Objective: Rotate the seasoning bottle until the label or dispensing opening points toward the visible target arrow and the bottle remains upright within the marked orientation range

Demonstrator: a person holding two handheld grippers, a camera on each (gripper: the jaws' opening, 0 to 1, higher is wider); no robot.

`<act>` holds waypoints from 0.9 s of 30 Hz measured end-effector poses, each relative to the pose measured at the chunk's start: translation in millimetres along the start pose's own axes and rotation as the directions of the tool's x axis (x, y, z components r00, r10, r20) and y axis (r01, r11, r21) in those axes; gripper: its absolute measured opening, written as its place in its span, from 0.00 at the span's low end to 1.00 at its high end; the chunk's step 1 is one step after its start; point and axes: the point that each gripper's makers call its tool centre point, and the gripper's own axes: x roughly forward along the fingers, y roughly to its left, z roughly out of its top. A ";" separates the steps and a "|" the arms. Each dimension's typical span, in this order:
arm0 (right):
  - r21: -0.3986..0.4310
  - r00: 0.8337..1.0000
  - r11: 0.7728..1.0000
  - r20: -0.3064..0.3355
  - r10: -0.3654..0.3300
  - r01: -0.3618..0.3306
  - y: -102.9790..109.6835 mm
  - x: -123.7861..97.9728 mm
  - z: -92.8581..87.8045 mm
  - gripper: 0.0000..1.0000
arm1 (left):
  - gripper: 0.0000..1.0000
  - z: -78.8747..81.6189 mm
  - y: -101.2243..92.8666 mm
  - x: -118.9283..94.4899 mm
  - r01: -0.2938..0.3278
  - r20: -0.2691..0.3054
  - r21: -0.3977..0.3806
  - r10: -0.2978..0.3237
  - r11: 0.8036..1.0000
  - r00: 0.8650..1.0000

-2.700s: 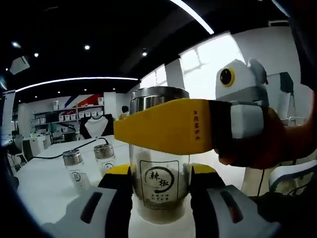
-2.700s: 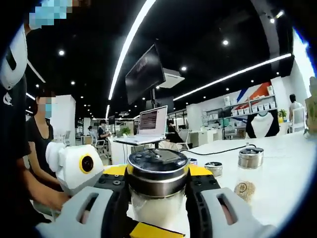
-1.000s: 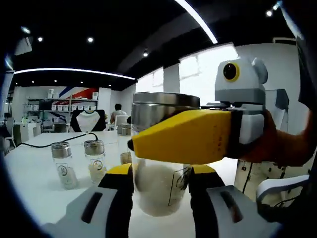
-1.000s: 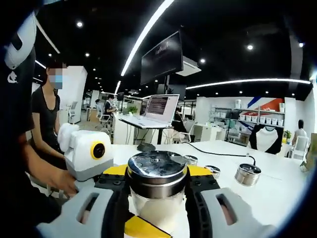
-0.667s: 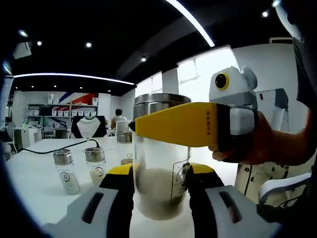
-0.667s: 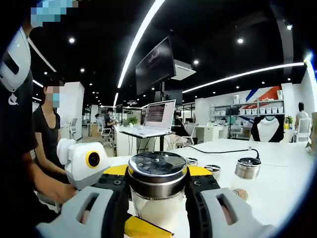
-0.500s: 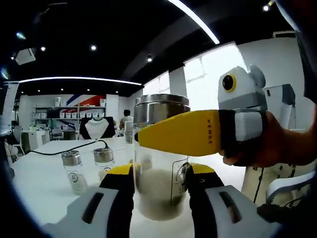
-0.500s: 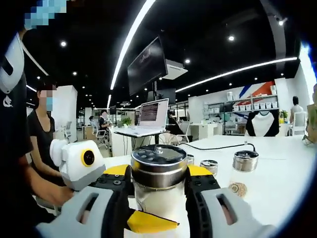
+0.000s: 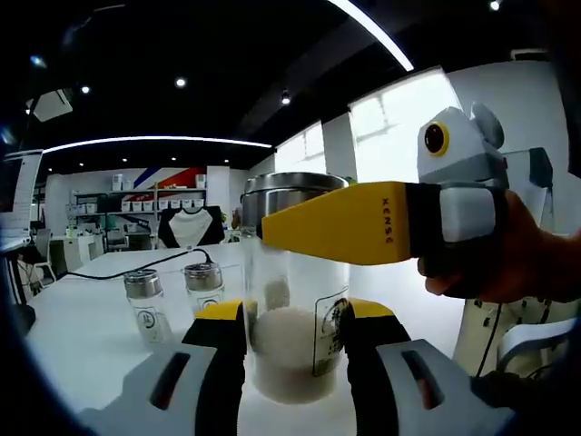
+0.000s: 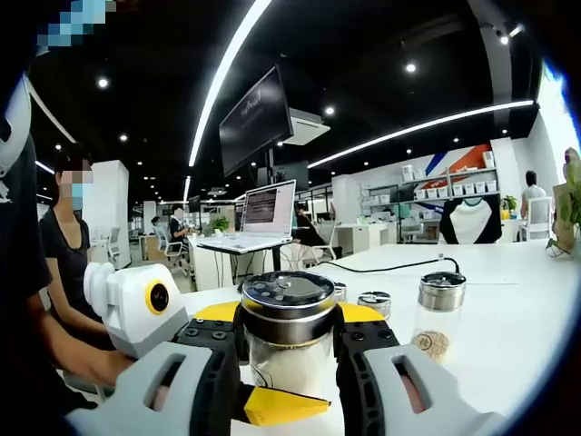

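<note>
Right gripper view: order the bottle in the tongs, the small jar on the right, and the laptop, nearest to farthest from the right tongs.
1. Bottle: between the right tongs.
2. Small jar: on the table, right.
3. Laptop: on a far desk, behind.

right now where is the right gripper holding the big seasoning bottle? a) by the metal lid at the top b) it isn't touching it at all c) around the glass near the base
A: in the right gripper view the right gripper has its jaws closed on either side of the metal lid of the seasoning bottle, while the left gripper clamps the glass lower down.
</note>
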 end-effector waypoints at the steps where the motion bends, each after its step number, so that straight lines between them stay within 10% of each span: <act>1: 0.000 1.000 1.000 -0.005 -0.004 0.004 -0.5 -0.1 -0.9 0.38 | 0.44 -1.2 -1.4 0.7 0.013 -0.008 -0.014 -0.013 1.000 1.000; 16: -0.075 1.000 0.997 -0.011 0.025 -0.026 -7.0 -5.9 3.5 0.37 | 0.45 -0.1 -8.4 5.7 0.087 0.000 -0.030 -0.087 0.996 0.996; 27: -0.060 1.000 0.998 0.005 -0.023 0.024 -45.7 -22.0 7.0 0.37 | 0.75 -14.0 -3.2 -1.0 0.093 -0.066 0.023 -0.092 0.995 0.994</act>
